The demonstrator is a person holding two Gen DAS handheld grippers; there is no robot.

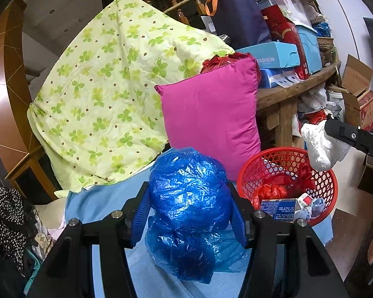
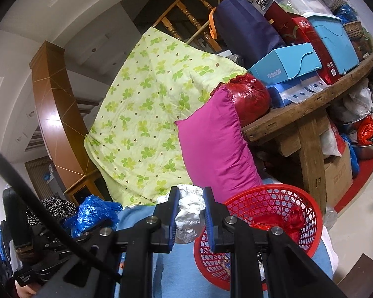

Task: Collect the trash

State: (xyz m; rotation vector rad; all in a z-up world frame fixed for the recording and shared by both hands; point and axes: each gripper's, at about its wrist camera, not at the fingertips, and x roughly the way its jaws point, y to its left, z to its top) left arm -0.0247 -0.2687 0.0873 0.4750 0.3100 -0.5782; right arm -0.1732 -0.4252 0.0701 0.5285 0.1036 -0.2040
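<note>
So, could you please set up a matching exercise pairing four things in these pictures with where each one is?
Things:
1. blue bag
2. white wad
3. pink pillow
4. carton

Places:
A. lying in the red basket
B. leaning by the wooden table
C. gripped by the left gripper
D. gripped by the right gripper

Pairs: 1-C, 2-D, 3-B, 4-A

Clover-print quilt (image 1: 107,94), magenta pillow (image 1: 211,114), wooden table (image 2: 298,114), blue boxes (image 1: 273,54)
</note>
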